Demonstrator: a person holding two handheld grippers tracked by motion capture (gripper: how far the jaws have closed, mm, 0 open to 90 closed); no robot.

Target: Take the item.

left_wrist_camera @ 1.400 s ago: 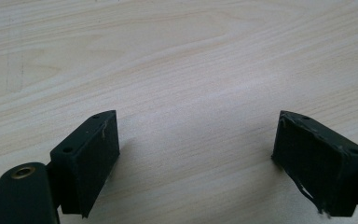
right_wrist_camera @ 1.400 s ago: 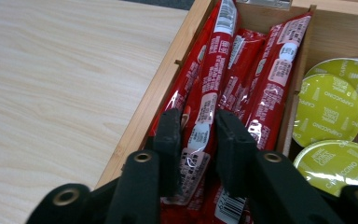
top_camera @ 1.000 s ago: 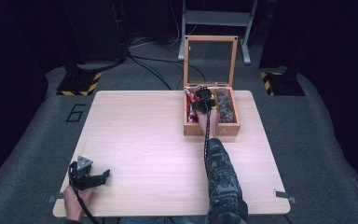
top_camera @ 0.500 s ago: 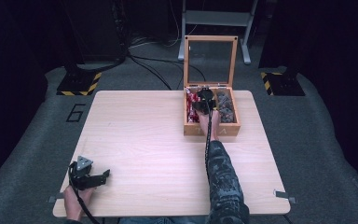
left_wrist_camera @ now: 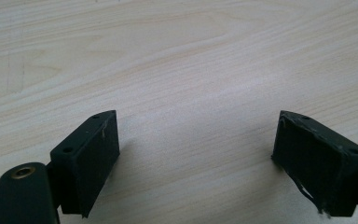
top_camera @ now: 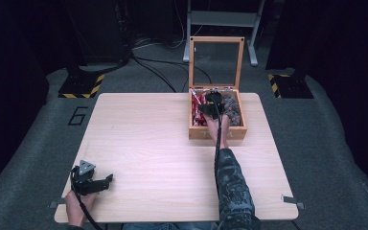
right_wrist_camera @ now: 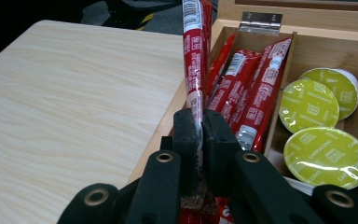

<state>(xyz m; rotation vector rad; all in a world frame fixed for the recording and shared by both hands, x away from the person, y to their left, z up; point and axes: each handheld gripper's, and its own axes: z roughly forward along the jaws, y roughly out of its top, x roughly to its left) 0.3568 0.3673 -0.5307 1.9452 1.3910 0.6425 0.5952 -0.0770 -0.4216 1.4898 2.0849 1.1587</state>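
Observation:
A wooden box (top_camera: pixel 217 132) with its glass lid raised stands at the table's far right. Its left compartment holds several red stick sachets (right_wrist_camera: pixel 242 79); another compartment holds yellow-green capsules (right_wrist_camera: pixel 327 151). My right gripper (right_wrist_camera: pixel 199 122) is shut on one red sachet (right_wrist_camera: pixel 193 51), which stands upright above the box's left compartment. In the high view this gripper (top_camera: pixel 210 109) hovers over the box. My left gripper (top_camera: pixel 106 179) rests at the table's near left corner, its jaws wide open over bare wood (left_wrist_camera: pixel 191 126) with nothing between them.
The light wooden table (top_camera: pixel 148 143) is bare between the two grippers. Dark capsules (top_camera: pixel 231 109) fill the box's right side. Beyond the table are stand feet with yellow-black tape (top_camera: pixel 81 86) and cables on the grey floor.
The right gripper has shifted slightly over the box with the sachet in it. The left gripper has stayed still.

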